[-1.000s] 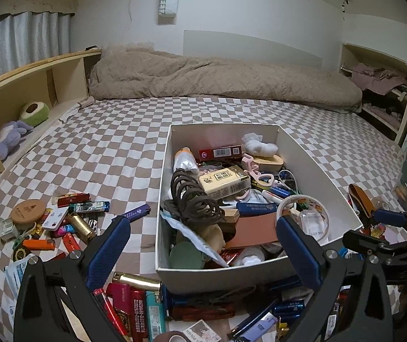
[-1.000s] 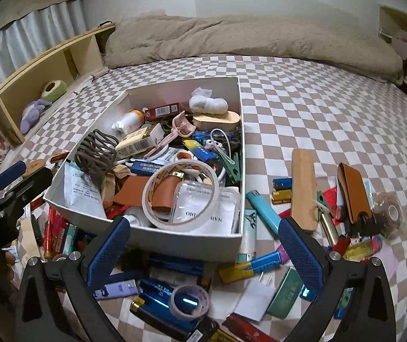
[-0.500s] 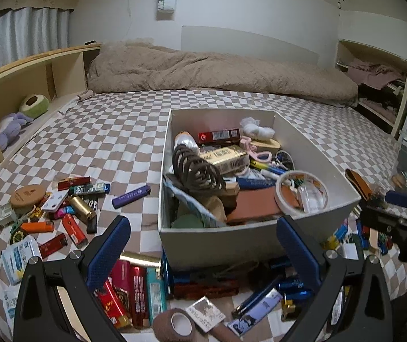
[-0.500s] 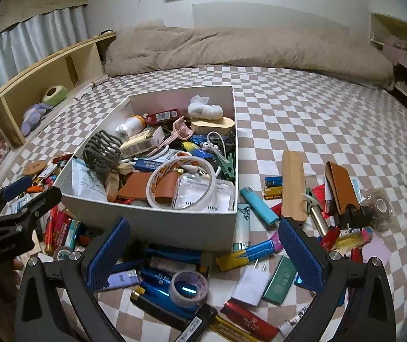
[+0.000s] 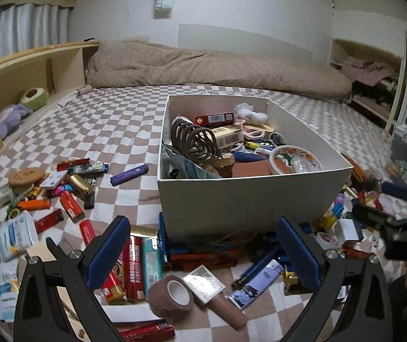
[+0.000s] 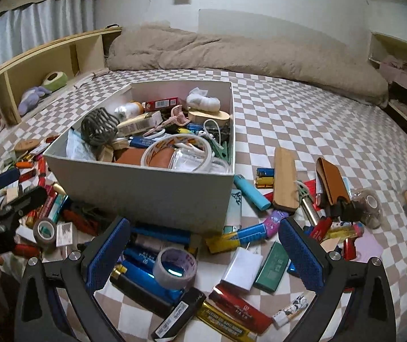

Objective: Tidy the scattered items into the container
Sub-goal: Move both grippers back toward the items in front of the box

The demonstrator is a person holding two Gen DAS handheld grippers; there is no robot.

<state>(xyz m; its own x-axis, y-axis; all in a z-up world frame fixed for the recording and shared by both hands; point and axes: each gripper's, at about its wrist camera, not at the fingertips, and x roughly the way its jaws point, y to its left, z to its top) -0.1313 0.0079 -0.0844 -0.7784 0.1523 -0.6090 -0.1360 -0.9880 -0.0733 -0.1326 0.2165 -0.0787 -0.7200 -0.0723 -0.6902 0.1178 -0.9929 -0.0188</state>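
Observation:
A white cardboard box (image 5: 246,196) (image 6: 146,191) stands on the checkered bed, full of small items. Lighters, packets and tape rolls lie scattered around it. My left gripper (image 5: 203,250) is open and empty, low over the items in front of the box, above a brown tape roll (image 5: 170,295) and a small mirror tile (image 5: 203,285). My right gripper (image 6: 203,250) is open and empty over a grey tape roll (image 6: 176,268), a white charger (image 6: 242,269) and blue lighters (image 6: 146,279). The left gripper shows at the left edge of the right wrist view (image 6: 9,202).
A heap of lighters (image 5: 61,188) lies left of the box. A wooden block (image 6: 284,179) and a brown leather case (image 6: 333,182) lie to its right. A beige duvet (image 5: 217,71) lies at the back. A wooden shelf (image 5: 18,85) runs along the left.
Both grippers have drawn back and dropped lower, so the box looks farther and its front wall shows more. More scattered items have come into view in front of it. Both stay open.

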